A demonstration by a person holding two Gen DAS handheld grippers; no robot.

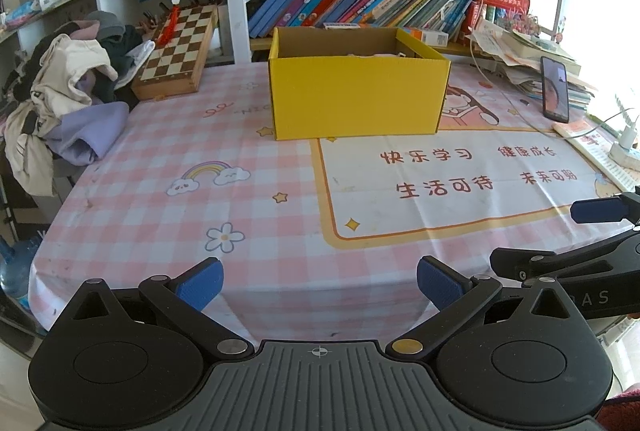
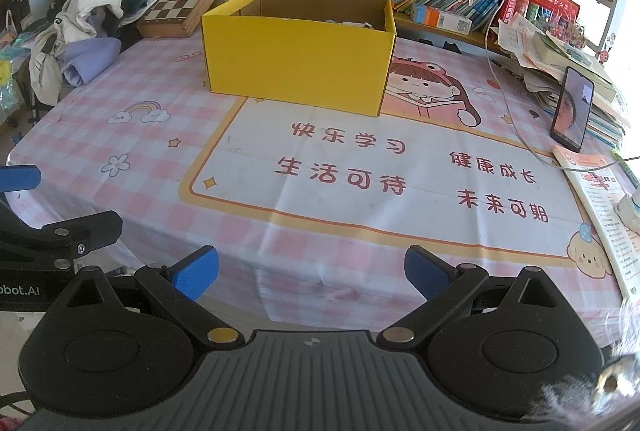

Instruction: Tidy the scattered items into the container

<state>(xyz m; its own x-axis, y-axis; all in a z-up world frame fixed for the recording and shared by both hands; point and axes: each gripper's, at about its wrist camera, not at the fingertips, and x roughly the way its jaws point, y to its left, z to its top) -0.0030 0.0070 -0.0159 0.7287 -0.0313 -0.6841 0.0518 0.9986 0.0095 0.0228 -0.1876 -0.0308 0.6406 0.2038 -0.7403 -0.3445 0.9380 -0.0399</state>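
Your left gripper [image 1: 320, 285] and right gripper [image 2: 311, 273] both hang spread wide and empty over the near edge of the table [image 2: 120, 135], side by side and well back from the box [image 2: 296, 71]. The box stands toward the far side, a few pale items [image 2: 352, 24] showing above its rim. Nothing loose lies on the cloth between, so the tidying looks finished, and you are likely holding back for that reason.

Both wrist cameras look forward from the near edge of the table [image 1: 160, 199], left one further left; both share the yellow box [image 1: 356, 95] and bookshelf [image 1: 360, 3].
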